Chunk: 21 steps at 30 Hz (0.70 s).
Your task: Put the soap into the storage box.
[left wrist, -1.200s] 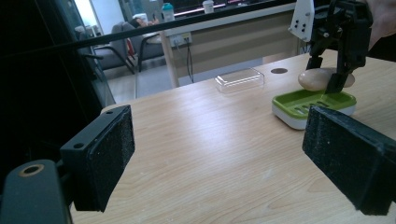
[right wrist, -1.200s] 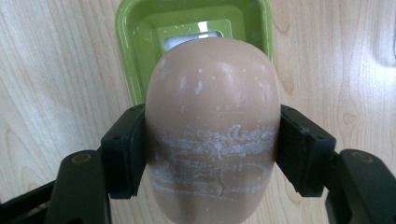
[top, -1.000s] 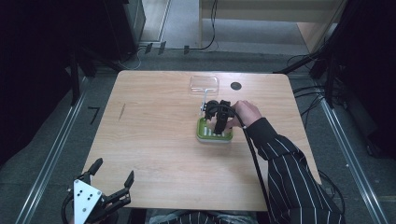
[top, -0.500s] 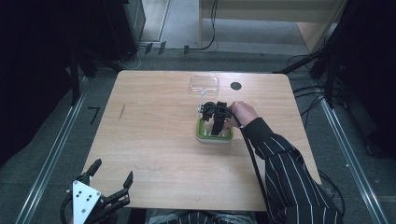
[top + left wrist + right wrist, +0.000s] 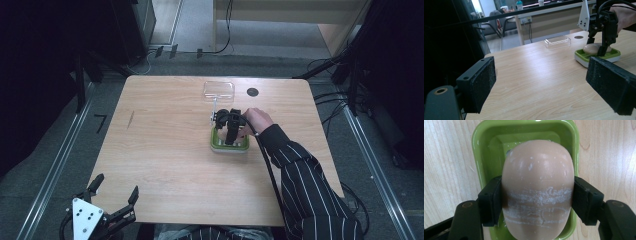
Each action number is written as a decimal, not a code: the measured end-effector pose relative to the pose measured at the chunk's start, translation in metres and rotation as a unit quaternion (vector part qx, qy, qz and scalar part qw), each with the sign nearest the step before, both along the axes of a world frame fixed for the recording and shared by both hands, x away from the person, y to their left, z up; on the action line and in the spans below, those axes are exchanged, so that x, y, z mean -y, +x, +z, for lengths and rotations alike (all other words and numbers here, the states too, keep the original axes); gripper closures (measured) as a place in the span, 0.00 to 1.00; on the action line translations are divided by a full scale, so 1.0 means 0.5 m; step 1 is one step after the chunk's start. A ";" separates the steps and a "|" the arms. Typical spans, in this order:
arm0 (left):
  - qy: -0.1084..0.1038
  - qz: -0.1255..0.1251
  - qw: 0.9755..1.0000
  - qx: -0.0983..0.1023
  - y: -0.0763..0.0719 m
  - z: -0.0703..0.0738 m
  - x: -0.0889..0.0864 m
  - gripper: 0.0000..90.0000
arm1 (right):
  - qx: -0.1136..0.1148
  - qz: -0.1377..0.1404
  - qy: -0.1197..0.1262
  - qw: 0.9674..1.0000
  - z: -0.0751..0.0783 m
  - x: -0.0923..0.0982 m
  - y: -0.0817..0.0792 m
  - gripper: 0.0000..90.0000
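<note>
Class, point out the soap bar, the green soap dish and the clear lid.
soap bar (image 5: 537, 170), right gripper view, its upper face.
green soap dish (image 5: 477, 142), right gripper view, its left rim.
clear lid (image 5: 218, 89), high view, its top.

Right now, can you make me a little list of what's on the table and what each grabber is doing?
soap: beige oval bar, whitish scuffs, in the green dish
green dish: on the wooden table
clear lid: lying apart from the dish, farther from the person
right gripper: jaws pressed on both sides of the soap
left gripper: jaws wide apart, holding nothing, at the table's near left corner
</note>
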State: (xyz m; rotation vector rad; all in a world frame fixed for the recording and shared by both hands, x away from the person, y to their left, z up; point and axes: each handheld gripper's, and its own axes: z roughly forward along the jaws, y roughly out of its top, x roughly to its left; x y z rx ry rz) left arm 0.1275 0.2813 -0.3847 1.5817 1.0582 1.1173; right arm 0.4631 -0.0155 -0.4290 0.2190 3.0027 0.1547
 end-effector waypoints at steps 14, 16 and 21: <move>-0.001 0.003 1.000 0.000 -0.004 0.000 -0.002 0.11 | -0.003 0.006 -0.007 1.000 -0.013 -0.002 0.005 0.38; -0.002 0.005 1.000 0.000 -0.005 0.000 -0.002 0.11 | -0.004 0.011 -0.003 1.000 -0.015 -0.001 0.008 0.38; -0.002 0.006 1.000 0.001 -0.006 0.000 -0.003 0.11 | -0.006 0.012 -0.006 1.000 -0.019 -0.003 0.009 0.38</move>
